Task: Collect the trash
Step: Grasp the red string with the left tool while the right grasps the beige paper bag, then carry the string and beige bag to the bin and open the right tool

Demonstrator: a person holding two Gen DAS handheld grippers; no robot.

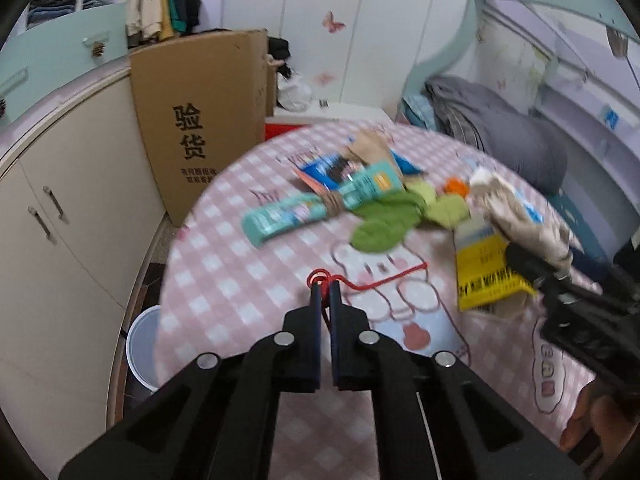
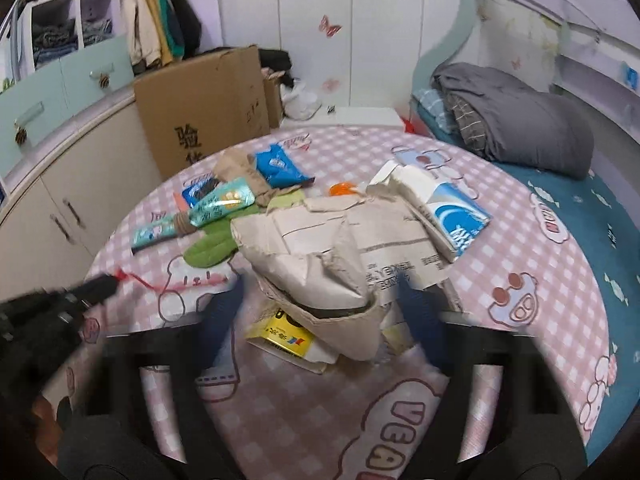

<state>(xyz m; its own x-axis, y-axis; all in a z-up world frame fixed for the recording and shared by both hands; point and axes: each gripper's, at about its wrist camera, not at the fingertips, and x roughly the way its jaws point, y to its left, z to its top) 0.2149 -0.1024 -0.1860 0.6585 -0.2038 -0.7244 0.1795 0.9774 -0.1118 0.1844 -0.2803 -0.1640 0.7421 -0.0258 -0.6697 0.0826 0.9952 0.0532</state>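
Cardboard box [image 1: 200, 120]: "验货". Pink checked tablecloth [image 2: 320, 420]: "VEA", rest cut off.

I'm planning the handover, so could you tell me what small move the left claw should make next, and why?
Probably lift it slightly: the left claw is shut on the looped end of the red string, whose free end trails across the pink tablecloth.

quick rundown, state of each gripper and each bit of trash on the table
left gripper: shut on the red string
right gripper: open, jaws either side of the torn cardboard, grip unclear
yellow box: lying under the cardboard
teal wrapper: lying flat, tied round the middle
green cloth: crumpled, untouched
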